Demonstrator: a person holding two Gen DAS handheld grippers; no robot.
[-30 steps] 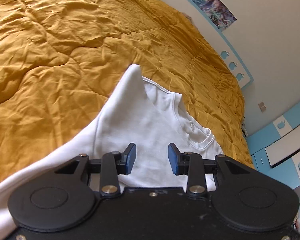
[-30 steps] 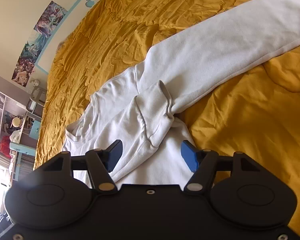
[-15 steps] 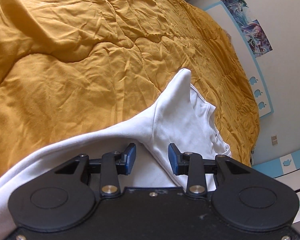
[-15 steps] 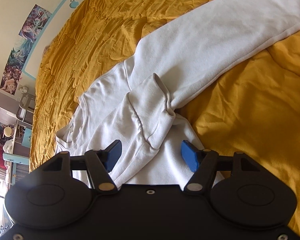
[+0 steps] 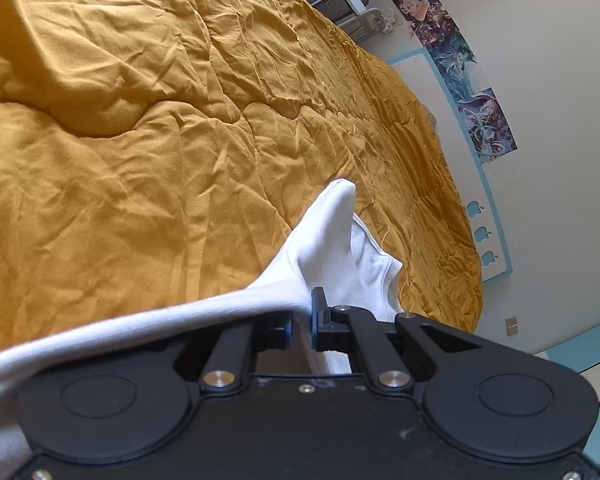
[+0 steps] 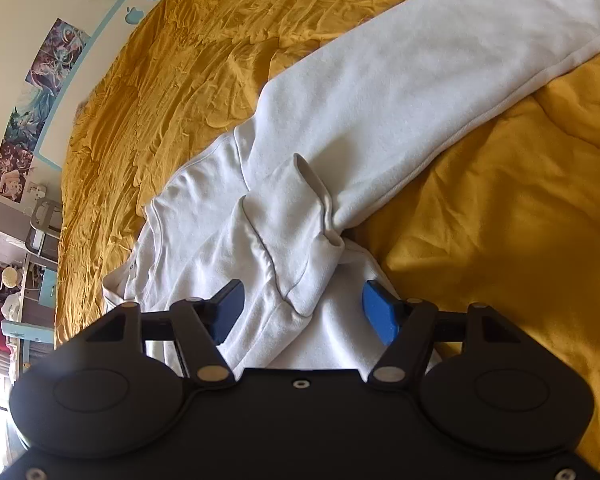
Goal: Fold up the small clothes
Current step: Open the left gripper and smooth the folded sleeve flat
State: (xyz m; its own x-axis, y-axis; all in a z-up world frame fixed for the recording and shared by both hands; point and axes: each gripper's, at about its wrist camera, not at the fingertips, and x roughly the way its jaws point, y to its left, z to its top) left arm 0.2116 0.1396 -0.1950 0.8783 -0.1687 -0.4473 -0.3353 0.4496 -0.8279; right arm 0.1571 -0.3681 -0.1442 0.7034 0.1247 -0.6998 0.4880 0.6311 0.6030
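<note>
A white long-sleeved shirt point(image 6: 220, 216) lies on a mustard-yellow quilt point(image 6: 500, 240). One sleeve point(image 6: 420, 60) stretches up to the right; the other sleeve's cuff point(image 6: 296, 232) is folded over the body. My right gripper point(image 6: 302, 308) is open above the shirt's lower part, with the cuff between its blue pads, not touching. My left gripper point(image 5: 299, 320) is shut on a fold of the white shirt point(image 5: 324, 252), which rises in a peak ahead of it, and a sleeve drapes over its left side.
The quilt point(image 5: 160, 140) covers the whole bed. A pale wall with posters point(image 5: 460, 68) and blue apple stickers runs along the bed's far side. Shelves and a chair point(image 6: 40, 220) stand beyond the bed's end.
My left gripper has closed on the shirt fabric and swung left, pulling it into a narrower peak. My right gripper stays open and has barely moved.
</note>
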